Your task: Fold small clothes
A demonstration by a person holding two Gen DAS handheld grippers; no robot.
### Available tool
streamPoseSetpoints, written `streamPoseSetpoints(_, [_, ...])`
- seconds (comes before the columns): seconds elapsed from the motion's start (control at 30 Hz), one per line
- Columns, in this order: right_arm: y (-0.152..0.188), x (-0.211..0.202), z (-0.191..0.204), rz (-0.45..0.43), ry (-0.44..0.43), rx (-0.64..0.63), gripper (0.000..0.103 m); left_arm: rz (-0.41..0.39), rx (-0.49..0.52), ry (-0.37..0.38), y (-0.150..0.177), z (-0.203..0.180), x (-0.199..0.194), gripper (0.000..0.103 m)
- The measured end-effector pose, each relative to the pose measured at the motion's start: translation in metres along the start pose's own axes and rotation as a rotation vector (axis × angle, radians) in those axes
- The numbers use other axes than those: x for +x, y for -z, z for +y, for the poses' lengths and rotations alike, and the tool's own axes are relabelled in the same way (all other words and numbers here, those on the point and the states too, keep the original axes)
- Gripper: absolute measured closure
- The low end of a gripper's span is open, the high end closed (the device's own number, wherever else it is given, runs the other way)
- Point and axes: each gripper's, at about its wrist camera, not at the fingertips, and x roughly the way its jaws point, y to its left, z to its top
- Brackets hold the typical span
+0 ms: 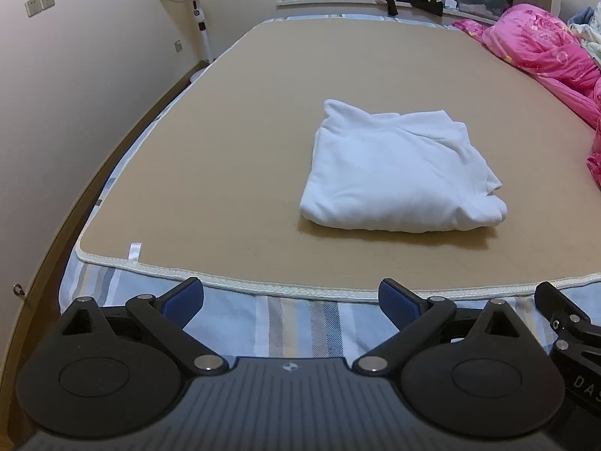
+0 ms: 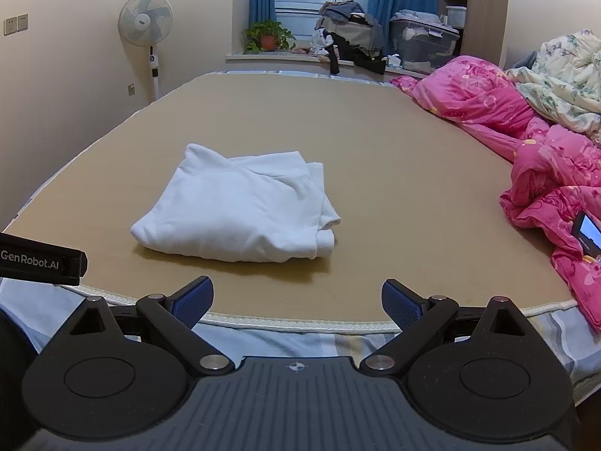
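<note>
A white cloth point(image 1: 398, 173) lies folded into a thick square on the tan mat point(image 1: 225, 150) that covers the bed. It sits well in from the near edge of the mat, closer to that edge than to the far one, and nothing touches it. The left tool point(image 1: 291, 297) hangs over the striped sheet point(image 1: 300, 323) at the near edge of the bed, with its two blue pads point(image 1: 184, 300) spread wide and nothing between them. From this tool the cloth is ahead and a bit to the right, well apart. The right tool point(image 2: 296, 300) is over the same near edge, just where the mat's white trim point(image 2: 300, 325) runs. Its pads are spread wide too and hold nothing. From this tool the cloth point(image 2: 244, 210) is ahead and a bit to the left, near but not touching. A pink blanket point(image 2: 526, 143) is bunched up along the right edge of the bed, away from the cloth. A small screen point(image 2: 588, 236) rests on the pink blanket. A fan point(image 2: 146, 22) stands by the wall past the far left corner of the bed, and a green plant point(image 2: 267, 35) sits on the window sill.
</note>
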Motion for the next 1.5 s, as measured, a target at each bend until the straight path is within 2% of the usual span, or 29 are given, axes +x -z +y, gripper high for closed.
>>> streamPoseSetpoints(1.5, [0.0006, 0.0061, 0.0056, 0.003, -0.009, -0.008, 0.006, 0.007, 0.031, -0.016, 0.0059, -0.0086, 0.0031, 0.002])
